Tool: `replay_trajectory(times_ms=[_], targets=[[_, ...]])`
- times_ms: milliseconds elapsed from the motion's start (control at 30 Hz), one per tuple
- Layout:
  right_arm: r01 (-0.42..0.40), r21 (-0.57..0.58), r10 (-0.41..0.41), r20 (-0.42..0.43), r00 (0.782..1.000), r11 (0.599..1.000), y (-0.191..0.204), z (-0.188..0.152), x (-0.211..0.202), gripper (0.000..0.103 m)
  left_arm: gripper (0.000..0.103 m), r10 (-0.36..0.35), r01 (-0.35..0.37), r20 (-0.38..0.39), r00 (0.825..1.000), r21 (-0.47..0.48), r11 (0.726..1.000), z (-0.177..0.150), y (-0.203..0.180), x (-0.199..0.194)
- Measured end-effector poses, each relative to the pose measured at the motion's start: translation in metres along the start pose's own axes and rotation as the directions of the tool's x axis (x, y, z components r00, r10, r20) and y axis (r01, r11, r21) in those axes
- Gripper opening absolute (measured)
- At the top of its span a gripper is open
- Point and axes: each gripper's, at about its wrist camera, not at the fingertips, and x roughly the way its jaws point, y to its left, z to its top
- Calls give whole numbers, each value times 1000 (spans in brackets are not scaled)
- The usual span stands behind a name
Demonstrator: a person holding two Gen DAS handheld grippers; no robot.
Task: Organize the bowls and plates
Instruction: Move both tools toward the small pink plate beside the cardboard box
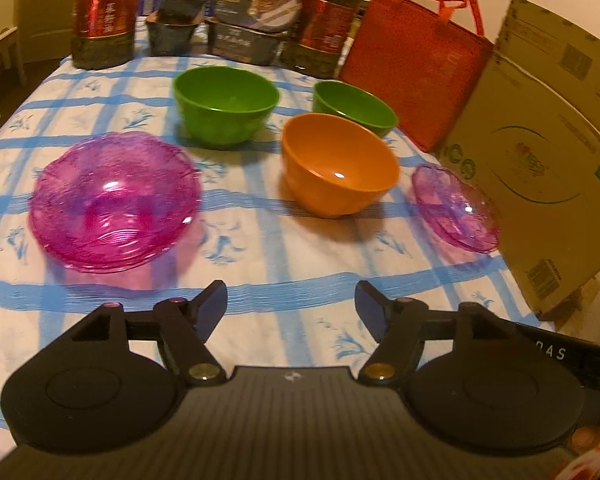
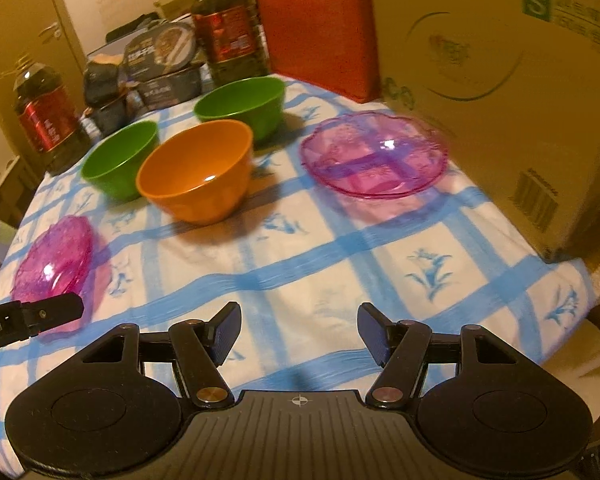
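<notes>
Both grippers' fingers (image 1: 214, 300) (image 2: 374, 330) stand apart, empty; blurred pink stack (image 1: 116, 200) perhaps several plates.

A blue-checked tablecloth (image 1: 268, 292) is spread over the table. Along its far edge, two large oil bottles (image 1: 104, 16) (image 1: 326, 24) are stood, with dark food boxes (image 1: 252, 20) stacked between them. A red tote bag (image 1: 416, 64) is leaned beside a big cardboard box (image 1: 548, 152).
</notes>
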Motion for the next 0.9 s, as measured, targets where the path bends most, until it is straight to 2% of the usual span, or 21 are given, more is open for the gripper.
replay_trajectory(times_ms=[133,900], targets=[[13,27,-13,5,1000,1000,-13,2,-3,65,75,-17,17,5,1000,21,1000,1,-13,2],[45,97,-47,22,999,994,-55,11,-8,65,78,-80,81,-14,997,76,994,10,-63,26]])
